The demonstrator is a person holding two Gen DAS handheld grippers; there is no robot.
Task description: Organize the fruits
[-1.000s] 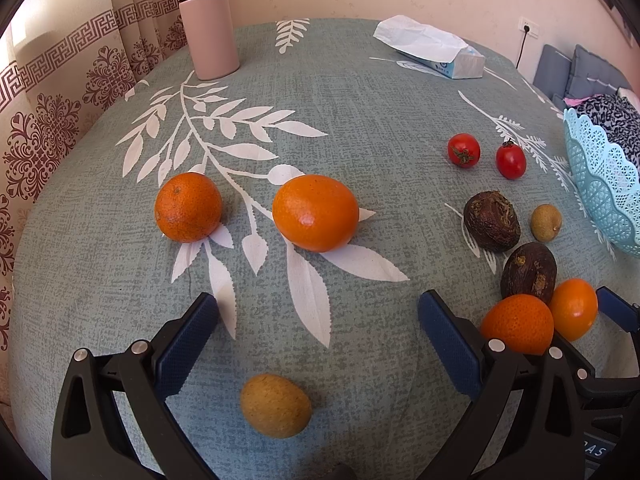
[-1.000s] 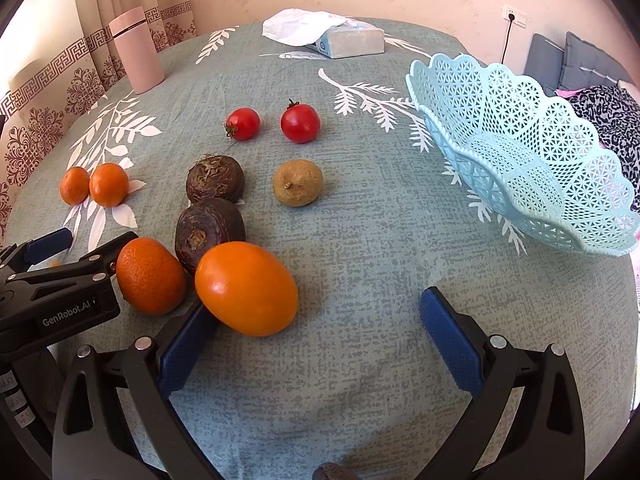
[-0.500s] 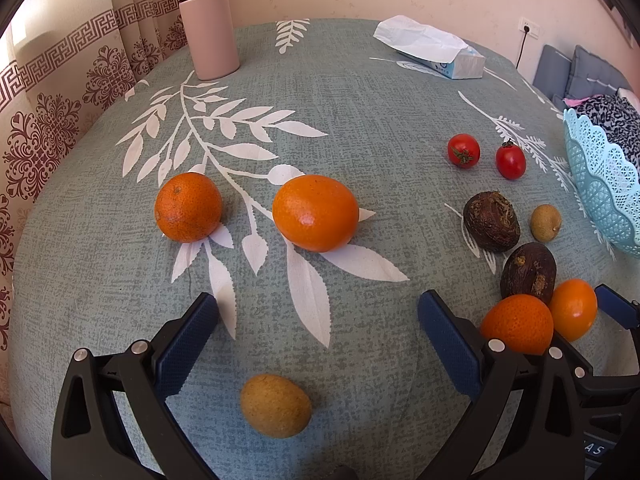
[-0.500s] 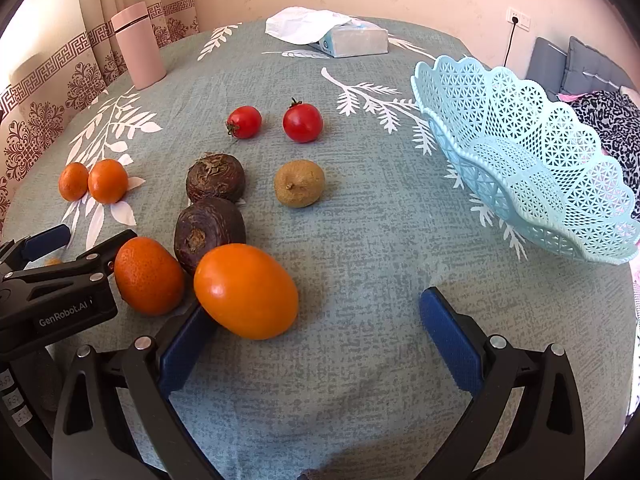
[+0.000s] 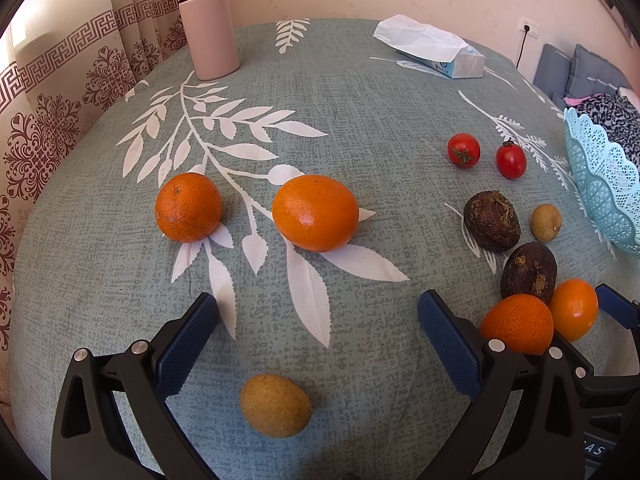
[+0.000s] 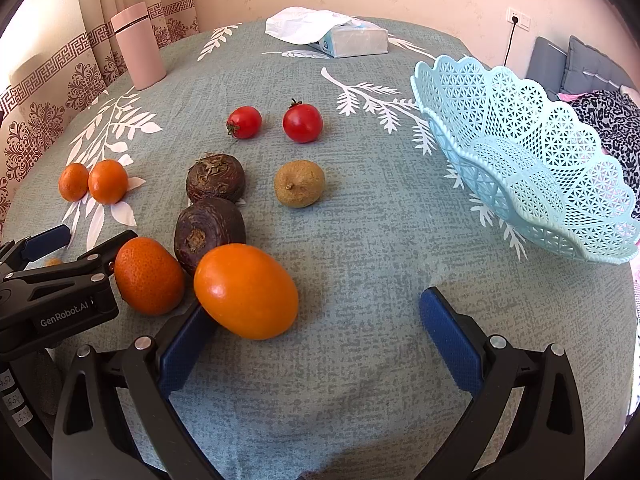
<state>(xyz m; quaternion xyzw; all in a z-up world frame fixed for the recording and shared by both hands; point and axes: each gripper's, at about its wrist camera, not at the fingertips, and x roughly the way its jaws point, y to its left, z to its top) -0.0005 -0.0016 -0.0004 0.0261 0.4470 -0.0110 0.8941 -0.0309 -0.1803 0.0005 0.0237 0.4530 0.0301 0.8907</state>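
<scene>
Fruit lies scattered on a grey-green leaf-print tablecloth. In the left wrist view, two oranges [image 5: 188,207] [image 5: 315,212] sit ahead of my open left gripper [image 5: 318,332], and a small brown fruit [image 5: 275,405] lies between its fingers. In the right wrist view, my open right gripper [image 6: 318,332] has an orange [image 6: 246,290] against its left finger. Beside it are another orange [image 6: 149,275], two dark brown fruits [image 6: 209,233] [image 6: 215,177], a brown fruit [image 6: 299,183] and two tomatoes [image 6: 244,121] [image 6: 302,123]. An empty light blue lattice basket [image 6: 520,156] stands at the right.
A pink tumbler [image 5: 208,26] stands at the far left by a patterned curtain. A tissue box [image 6: 344,38] sits at the far edge. The left gripper's body [image 6: 52,296] shows at the left of the right wrist view. A cushion and patterned fabric lie beyond the basket.
The right gripper has shifted slightly, so the basket and fruit sit a little further right and lower in its view. The left view is almost unchanged.
</scene>
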